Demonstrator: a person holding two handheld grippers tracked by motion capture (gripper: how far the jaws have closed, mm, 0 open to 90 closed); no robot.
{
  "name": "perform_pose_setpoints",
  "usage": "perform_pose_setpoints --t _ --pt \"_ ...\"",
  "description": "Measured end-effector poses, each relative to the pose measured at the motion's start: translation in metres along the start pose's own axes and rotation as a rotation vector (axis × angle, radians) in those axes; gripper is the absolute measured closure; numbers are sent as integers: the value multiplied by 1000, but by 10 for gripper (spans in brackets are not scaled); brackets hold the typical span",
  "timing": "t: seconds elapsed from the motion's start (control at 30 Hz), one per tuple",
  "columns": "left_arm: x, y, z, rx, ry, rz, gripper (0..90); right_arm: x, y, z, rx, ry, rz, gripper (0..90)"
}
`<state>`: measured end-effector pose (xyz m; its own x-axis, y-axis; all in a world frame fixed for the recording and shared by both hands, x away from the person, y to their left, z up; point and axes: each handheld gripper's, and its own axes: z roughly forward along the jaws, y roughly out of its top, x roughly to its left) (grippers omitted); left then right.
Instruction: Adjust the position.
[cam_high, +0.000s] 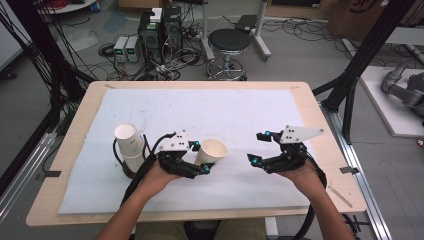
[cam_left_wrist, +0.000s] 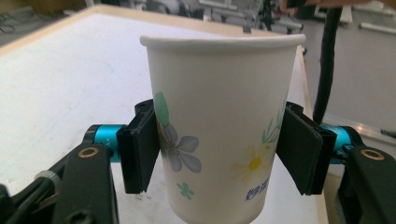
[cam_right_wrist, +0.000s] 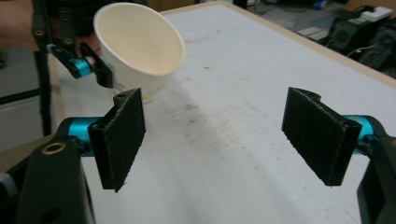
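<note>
A white paper cup printed with flowers sits between the black pads of my left gripper, which is shut on its wall below the rim. From above, the cup is left of the mat's middle in the left gripper, with its mouth tipped to the right. My right gripper is a little to its right, open and holding nothing. Past the right gripper the tilted cup shows its open mouth. A short stack of matching cups stands at the left.
A white mat covers most of the wooden table. Black cables trail from both grippers toward the table's near edge. Beyond the far edge stand a black stool and computer boxes among floor cables.
</note>
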<state>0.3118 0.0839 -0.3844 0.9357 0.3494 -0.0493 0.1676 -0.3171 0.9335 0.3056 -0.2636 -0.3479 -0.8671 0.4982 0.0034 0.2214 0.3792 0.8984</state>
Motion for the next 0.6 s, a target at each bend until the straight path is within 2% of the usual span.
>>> perform_pose_setpoints --t 0.23,0.43,0.6 --pt "5 -6 -7 -87 41 -19 347 -7 -19 -7 -10 -74 22 219" --pt "8 -8 -9 -139 54 -29 347 -12 -36 -13 -8 -145 48 218" --pt "10 -11 -9 -185 89 -33 340 -12 -43 -17 -22 -184 60 219"
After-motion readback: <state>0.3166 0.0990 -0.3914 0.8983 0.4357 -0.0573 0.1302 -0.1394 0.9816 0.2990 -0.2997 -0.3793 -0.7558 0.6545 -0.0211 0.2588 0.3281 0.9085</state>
